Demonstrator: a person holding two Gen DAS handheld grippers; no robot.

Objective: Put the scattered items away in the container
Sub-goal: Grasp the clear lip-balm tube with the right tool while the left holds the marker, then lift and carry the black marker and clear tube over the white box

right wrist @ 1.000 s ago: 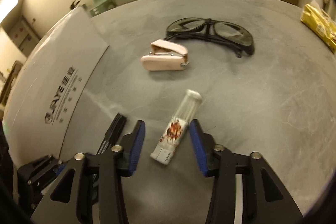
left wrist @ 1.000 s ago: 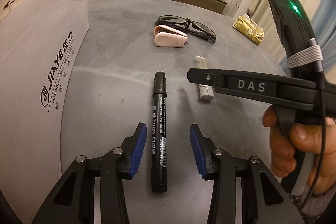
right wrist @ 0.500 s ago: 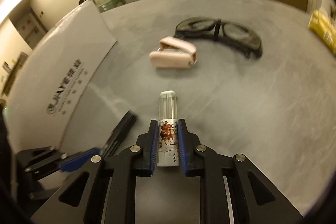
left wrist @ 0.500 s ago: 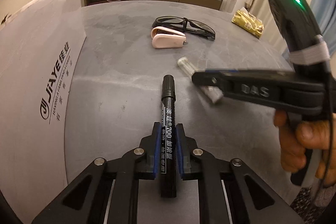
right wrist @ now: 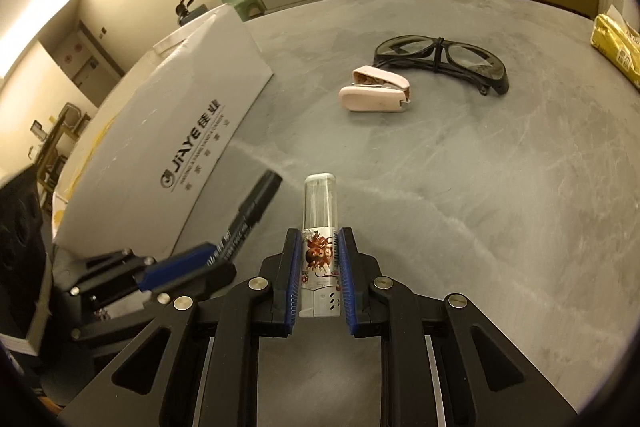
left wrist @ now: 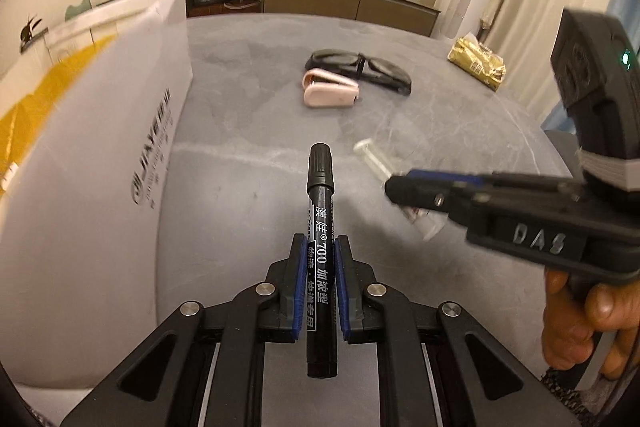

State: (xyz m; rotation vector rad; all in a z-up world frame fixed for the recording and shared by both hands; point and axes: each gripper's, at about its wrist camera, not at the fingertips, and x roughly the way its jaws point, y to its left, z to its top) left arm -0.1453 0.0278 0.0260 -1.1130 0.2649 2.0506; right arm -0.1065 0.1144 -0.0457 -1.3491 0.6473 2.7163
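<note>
Comparing with a moment ago, my left hand-held gripper [left wrist: 321, 285] now clamps the black marker pen [left wrist: 320, 227], my right hand-held gripper [right wrist: 319, 279] the small clear-capped tube [right wrist: 319, 227]; both lifted off the grey desk [right wrist: 460, 187], ready for the white cardboard box [right wrist: 160, 155].

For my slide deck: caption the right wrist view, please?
Right gripper clamps a small bottle above the grey table, stapler and glasses beyond.

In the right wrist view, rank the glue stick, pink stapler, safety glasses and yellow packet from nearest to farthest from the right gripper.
1. Glue stick: clamped in the right gripper.
2. Pink stapler: ahead, slightly right, on the table.
3. Safety glasses: just behind the stapler, further right.
4. Yellow packet: far right edge.
</note>
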